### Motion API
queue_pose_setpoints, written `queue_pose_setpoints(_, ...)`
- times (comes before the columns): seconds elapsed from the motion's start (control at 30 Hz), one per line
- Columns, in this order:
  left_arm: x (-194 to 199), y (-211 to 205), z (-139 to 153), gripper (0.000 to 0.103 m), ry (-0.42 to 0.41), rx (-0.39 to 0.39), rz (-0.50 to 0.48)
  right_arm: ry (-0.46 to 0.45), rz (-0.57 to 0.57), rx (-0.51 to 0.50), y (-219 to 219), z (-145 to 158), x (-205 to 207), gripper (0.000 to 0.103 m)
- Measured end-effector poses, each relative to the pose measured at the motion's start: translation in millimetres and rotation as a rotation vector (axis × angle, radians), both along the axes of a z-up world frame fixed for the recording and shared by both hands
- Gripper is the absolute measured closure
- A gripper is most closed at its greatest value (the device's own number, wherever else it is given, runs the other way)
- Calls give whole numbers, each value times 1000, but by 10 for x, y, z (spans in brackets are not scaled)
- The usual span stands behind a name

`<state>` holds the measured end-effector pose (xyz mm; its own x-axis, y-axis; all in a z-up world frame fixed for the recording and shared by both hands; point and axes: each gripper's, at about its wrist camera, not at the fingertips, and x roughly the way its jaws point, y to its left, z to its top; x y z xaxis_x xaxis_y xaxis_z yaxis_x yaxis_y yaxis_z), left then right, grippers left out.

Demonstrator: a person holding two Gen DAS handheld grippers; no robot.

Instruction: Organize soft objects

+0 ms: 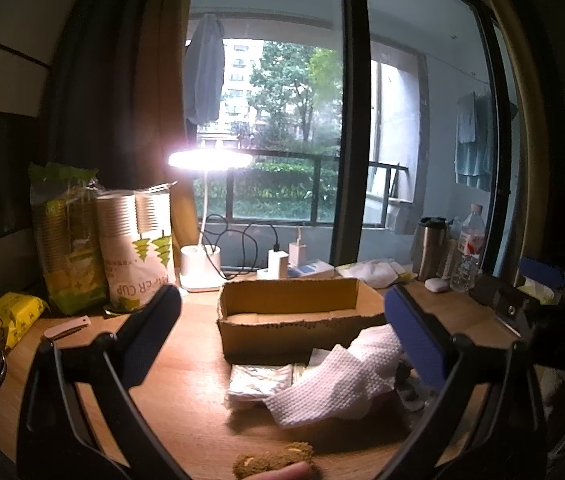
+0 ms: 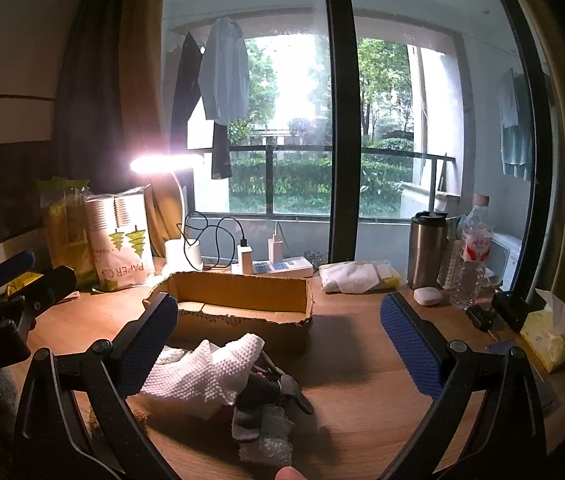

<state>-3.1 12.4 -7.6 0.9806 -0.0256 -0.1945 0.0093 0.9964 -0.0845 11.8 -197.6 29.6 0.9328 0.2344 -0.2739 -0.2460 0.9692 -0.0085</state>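
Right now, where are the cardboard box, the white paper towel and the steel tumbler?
cardboard box (image 2: 242,326): right wrist view, front wall.
white paper towel (image 2: 202,372): right wrist view, middle of the crumpled sheet.
steel tumbler (image 2: 426,252): right wrist view, metal body.

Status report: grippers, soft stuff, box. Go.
Left gripper open, right gripper open, both empty. Paper towel and other soft bits piled before the box. Box looks empty. Nothing blocking.
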Motion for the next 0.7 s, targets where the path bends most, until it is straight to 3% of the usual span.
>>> queue_pose_setpoints(0.7,15,11,19,1,14,-5,-7,8,7,-1,-4,9,25,0)
